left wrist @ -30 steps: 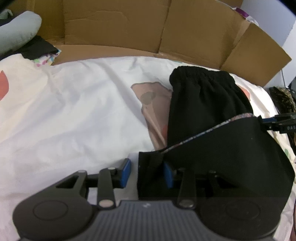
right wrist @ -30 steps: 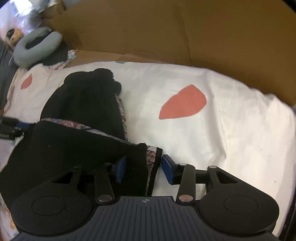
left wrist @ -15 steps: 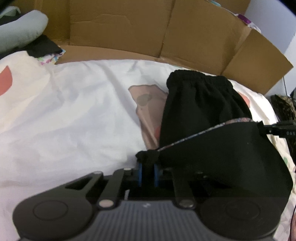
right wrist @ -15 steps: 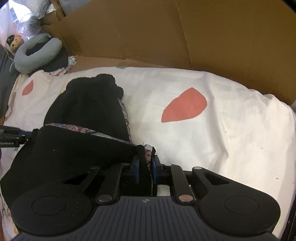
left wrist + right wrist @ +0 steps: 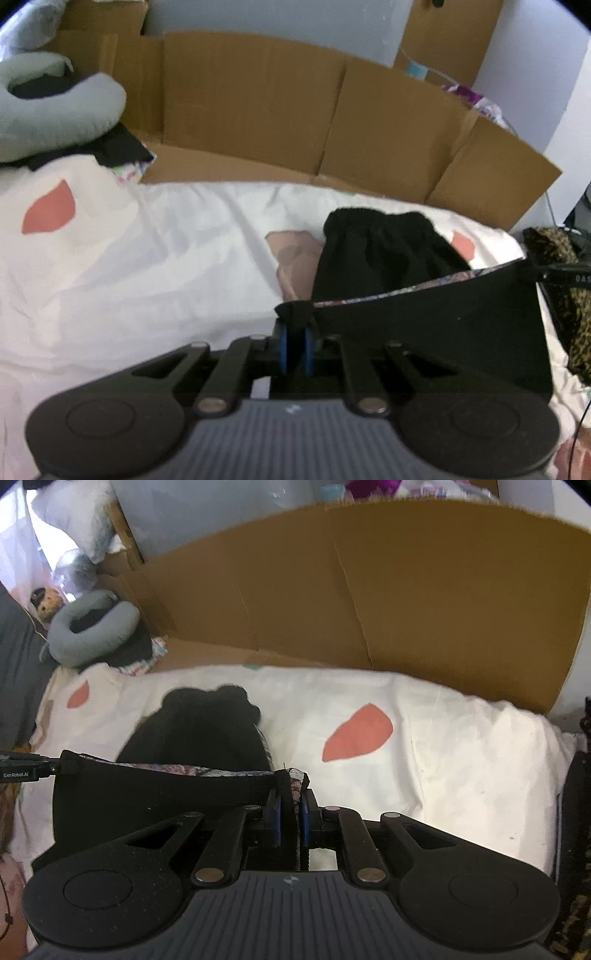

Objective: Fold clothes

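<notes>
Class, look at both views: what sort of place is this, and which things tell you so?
Probably a bedroom at home: a bed under a white sheet with red shapes, a grey neck pillow, and flattened cardboard propped behind it.

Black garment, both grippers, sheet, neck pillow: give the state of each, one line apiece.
black garment: near hem lifted and stretched between both grippers, far end lying on the sheet
left gripper: jaws shut on a hem corner
right gripper: jaws shut on the other corner
sheet: spread, wrinkled
neck pillow: resting beyond the sheet

Left gripper clamped on black garment edge, right gripper likewise
</notes>
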`<state>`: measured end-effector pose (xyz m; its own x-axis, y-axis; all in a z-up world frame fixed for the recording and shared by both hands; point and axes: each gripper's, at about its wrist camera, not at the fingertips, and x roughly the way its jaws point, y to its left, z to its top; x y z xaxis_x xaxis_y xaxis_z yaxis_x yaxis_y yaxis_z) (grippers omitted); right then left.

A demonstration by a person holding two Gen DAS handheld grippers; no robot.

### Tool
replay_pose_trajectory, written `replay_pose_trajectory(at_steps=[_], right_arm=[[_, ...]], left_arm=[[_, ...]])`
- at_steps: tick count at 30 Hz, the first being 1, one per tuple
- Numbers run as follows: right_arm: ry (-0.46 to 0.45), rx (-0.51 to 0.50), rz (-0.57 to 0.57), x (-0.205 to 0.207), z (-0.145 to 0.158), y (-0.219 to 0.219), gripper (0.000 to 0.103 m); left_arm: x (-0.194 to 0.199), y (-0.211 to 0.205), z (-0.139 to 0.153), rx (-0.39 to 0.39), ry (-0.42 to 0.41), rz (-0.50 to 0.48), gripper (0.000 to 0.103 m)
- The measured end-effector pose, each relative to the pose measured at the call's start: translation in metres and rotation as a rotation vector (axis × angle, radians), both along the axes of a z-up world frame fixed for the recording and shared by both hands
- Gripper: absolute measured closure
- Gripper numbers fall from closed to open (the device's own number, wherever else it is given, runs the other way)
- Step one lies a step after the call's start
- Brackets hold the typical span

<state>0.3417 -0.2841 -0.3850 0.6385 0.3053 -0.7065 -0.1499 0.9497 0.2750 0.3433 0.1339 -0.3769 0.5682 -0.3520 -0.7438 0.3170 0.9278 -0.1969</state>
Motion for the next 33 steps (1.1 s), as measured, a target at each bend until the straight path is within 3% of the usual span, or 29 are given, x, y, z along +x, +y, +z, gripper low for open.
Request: replay_pose_trajectory(at_steps=[6,15,24,27,33], right_arm=[[-0.038,0.022,-0.017,-0.009,0.021,-0.001,0.094],[-0.073,0.025,-0.058,0.003,0.036,-0.007,0.094],[-0.082,-0.009,-0.078,0.031,0.033,-0.010,0.094],[-0.080,-0.021,-0.079,0.040,0.030,-0.010,0.094],[-0.067,-0.036,-0.086,0.053,0.021,-0.013,0.094]], left_arm=[[0.001,-0.001,0.021,-0.008,-0.047,0.000,0.094],[0.033,-0.015,0.034,-0.016,-0.121,-0.004,0.094],[0.070,-0.032,0.023,0.038,-0.134,-0.041,0.094],[0.085,-0.041,0.013,0.086,-0.123,-0.084,0.094],[0.105,-0.045,0.002,0.108,-0.096,-0.091,0.094]])
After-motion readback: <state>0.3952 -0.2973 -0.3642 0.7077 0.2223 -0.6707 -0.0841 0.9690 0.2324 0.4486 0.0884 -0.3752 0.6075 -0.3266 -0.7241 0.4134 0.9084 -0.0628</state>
